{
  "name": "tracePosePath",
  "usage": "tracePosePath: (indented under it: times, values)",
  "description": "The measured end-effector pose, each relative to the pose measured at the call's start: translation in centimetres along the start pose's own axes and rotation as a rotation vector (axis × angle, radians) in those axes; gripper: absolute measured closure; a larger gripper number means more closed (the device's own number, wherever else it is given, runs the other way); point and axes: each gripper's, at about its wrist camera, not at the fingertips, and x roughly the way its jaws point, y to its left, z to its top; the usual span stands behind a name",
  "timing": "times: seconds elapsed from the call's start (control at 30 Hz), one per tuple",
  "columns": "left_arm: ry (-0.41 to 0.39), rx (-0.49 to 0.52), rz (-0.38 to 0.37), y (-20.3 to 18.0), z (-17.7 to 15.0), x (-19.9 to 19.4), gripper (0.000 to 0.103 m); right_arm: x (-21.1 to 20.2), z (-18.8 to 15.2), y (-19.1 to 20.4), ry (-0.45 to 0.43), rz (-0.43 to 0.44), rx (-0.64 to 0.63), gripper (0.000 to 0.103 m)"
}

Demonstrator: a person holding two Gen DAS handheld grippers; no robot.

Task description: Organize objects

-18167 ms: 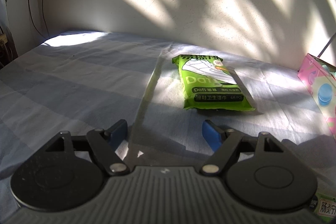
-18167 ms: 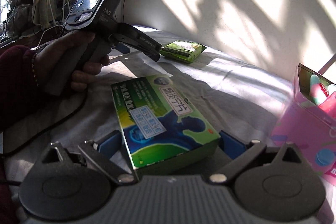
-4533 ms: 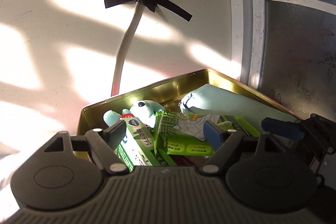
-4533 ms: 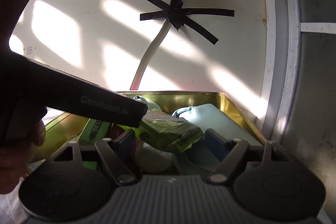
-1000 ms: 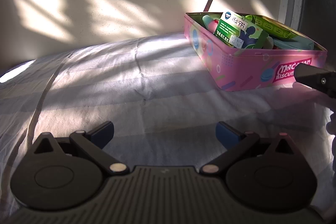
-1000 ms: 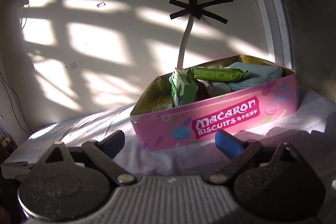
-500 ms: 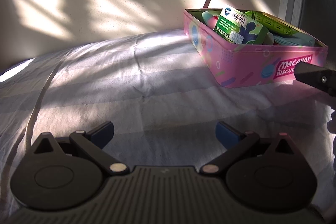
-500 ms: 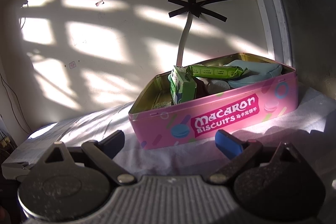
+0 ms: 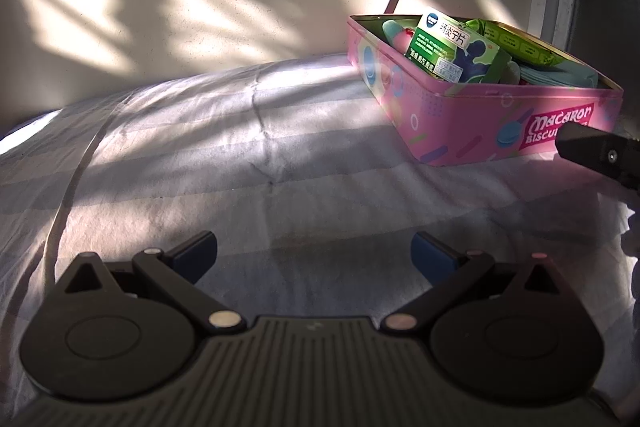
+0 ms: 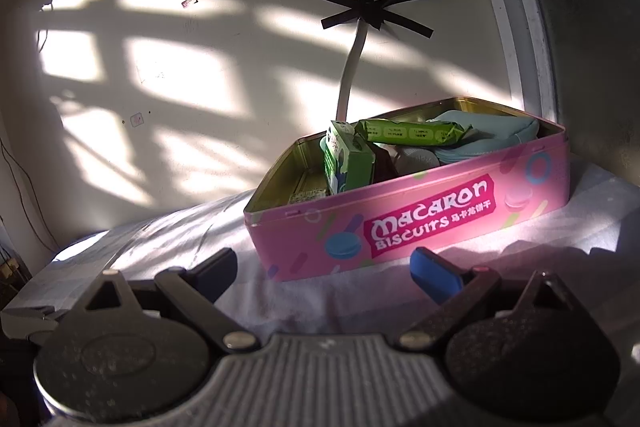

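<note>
A glossy pink metal tin (image 10: 420, 223), gold inside and printed with macarons, sits on a wrinkled pale striped sheet (image 9: 240, 147) by the wall. A green cardboard box (image 9: 452, 47) leans upright in it beside a crinkly green packet (image 10: 412, 133) and a soft teal pouch (image 10: 492, 137). The left gripper (image 9: 314, 253) and the right gripper (image 10: 322, 265) both gape wide, holding nothing, short of the tin.

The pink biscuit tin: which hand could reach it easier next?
Probably the right. The right gripper points straight at the pink biscuit tin, open and close in front. The left gripper, also open, faces bare bedsheet, with the tin off to its right.
</note>
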Motion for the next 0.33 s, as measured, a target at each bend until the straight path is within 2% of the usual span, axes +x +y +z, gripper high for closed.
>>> tracePosePath:
  times: [0.33]
  values:
    - [0.028, -0.068, 0.023, 2.2, 0.3, 1.2, 0.000, 1.3, -0.5, 0.7, 0.047, 0.006, -0.032, 0.000]
